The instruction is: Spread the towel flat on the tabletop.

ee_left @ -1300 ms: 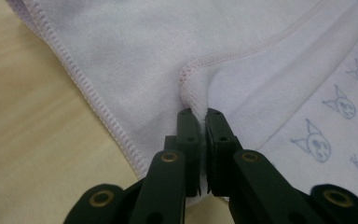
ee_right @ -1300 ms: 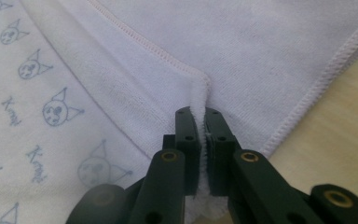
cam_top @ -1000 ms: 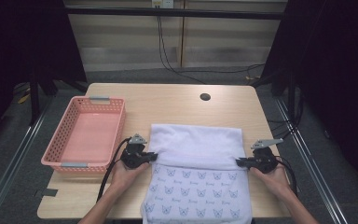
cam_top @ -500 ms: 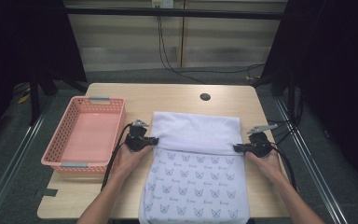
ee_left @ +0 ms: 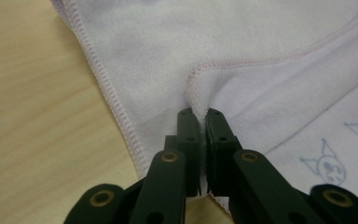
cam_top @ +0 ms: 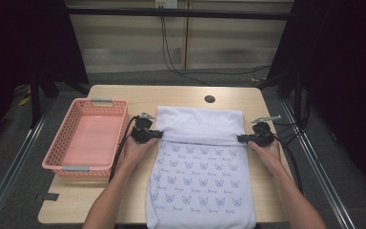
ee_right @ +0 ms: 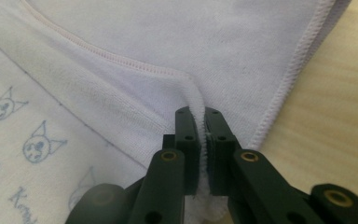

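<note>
towel (cam_top: pixel 201 171): pale, cat print, mid-table, far part folded over, near end seemingly past the table edge | left gripper (cam_top: pixel 158 135): jaws clamped on its left hem | right gripper (cam_top: pixel 240 139): clamped on right hem | basket (cam_top: pixel 66 134): pink, left of the towel

We see a pale lilac-white towel (cam_top: pixel 200 167) printed with rows of small blue cat faces and blue lettering, its folded-over back plain, with a faint pink stitched hem. Beside it stands a salmon-pink perforated basket (cam_top: pixel 86 140) with grey handles, on a light wood-grain counter (cam_top: pixel 181 95). Each hand-held gripper (cam_top: pixel 145 135) (cam_top: pixel 255 138) is black, with brass-coloured rivets.
</note>
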A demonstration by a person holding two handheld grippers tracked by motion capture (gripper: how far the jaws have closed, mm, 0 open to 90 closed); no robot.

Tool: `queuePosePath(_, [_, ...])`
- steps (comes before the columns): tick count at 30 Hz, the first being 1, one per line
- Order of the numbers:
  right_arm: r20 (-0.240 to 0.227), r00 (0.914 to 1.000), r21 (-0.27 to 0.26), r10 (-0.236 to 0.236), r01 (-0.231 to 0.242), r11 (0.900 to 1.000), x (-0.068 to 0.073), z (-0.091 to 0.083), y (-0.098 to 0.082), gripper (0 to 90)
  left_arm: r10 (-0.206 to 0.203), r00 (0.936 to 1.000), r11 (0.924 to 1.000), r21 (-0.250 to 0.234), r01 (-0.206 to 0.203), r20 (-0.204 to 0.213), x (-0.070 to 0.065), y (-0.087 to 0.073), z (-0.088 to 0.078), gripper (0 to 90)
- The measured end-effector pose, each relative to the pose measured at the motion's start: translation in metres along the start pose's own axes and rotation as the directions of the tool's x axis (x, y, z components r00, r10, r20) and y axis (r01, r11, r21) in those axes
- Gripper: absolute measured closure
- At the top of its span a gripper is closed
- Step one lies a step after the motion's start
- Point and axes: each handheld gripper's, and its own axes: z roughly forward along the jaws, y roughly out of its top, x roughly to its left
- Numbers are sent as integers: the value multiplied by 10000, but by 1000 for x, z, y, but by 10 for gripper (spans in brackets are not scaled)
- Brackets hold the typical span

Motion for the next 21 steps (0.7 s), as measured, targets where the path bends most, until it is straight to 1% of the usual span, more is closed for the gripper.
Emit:
queuePosePath(1, [86, 9999, 15, 67, -68, 10000, -1, 2, 3, 865, -81, 10000, 10000, 7, 81, 30, 2, 1, 1, 863])
queuePosePath(3, [223, 9996, 35, 144, -145, 9999, -3, 7, 8, 865, -427, 9991, 9991, -70, 427, 40, 7, 5, 5, 863])
queuePosePath(4, [274, 9995, 36, 180, -181, 9998, -5, 9, 12, 865, -344, 9994, 9994, -16, 344, -49, 10, 7, 6, 863])
queuePosePath(5, [378, 9988, 51, 316, -319, 9995, -6, 11, 15, 864, -332, 9994, 9994, -16, 332, -71, 11, 10, 8, 863])
queuePosePath(6, [569, 9980, 19, 260, -262, 9997, -7, 14, 18, 865, -346, 9993, 9994, 5, 346, -151, 12, 12, 10, 863])
queuePosePath(7, [674, 9973, 26, 303, -306, 9995, -8, 16, 21, 864, -341, 9992, 9994, -35, 340, -219, 13, 14, 12, 863])
queuePosePath(8, [808, 9960, 4, 385, -387, 9993, -8, 18, 23, 864, -460, 9985, 9989, -75, 458, -279, 12, 16, 13, 863])
queuePosePath(9, [923, 9947, -76, 447, -441, 9990, -8, 20, 25, 864, -348, 9988, 9994, -2, 348, -350, 12, 16, 13, 864])
queuePosePath(10, [845, 9950, -113, 535, -527, 9985, -9, 21, 26, 864, -311, 9988, 9995, 54, 314, -388, 10, 17, 13, 867])
queuePosePath(11, [820, 9948, -268, 609, -589, 9979, -9, 20, 27, 865, -277, 9990, 9996, 32, 279, -362, 10, 18, 10, 867])
queuePosePath(12, [734, 9951, -438, 663, -632, 9970, -9, 17, 28, 864, -438, 9986, 9989, -195, 433, -284, 10, 20, 5, 868])
queuePosePath(13, [643, 9960, -561, 614, -578, 9968, -9, 13, 30, 865, -543, 9985, 9977, -413, 541, -47, 10, 23, -1, 868])
queuePosePath(14, [591, 9969, -785, 528, -481, 9958, -8, 6, 33, 865, -499, 9988, 9970, -596, 499, 22, 9, 26, -7, 868])
queuePosePath(16, [407, 9981, -1220, 459, -406, 9917, -7, -9, 42, 865, -242, 9995, 9953, -930, 261, 213, 3, 35, -21, 868])
queuePosePath(17, [396, 9986, -1436, 360, -299, 9892, -6, -18, 46, 865, -83, 9998, 9930, -1177, 105, 188, -1, 40, -29, 868])
queuePosePath(18, [357, 9989, -1651, 320, -256, 9859, -5, -27, 51, 865, -74, 9997, 9894, -1448, 109, 244, -4, 44, -38, 867])
queuePosePath(19, [270, 9992, -1848, 281, -226, 9825, -4, -35, 55, 864, 17, 9996, 9874, -1584, 27, 276, -6, 49, -45, 868])
queuePosePath(21, [268, 9995, -2176, 147, -85, 9760, -2, -51, 64, 864, 235, 9993, 9825, -1852, -178, 286, -10, 57, -59, 867])
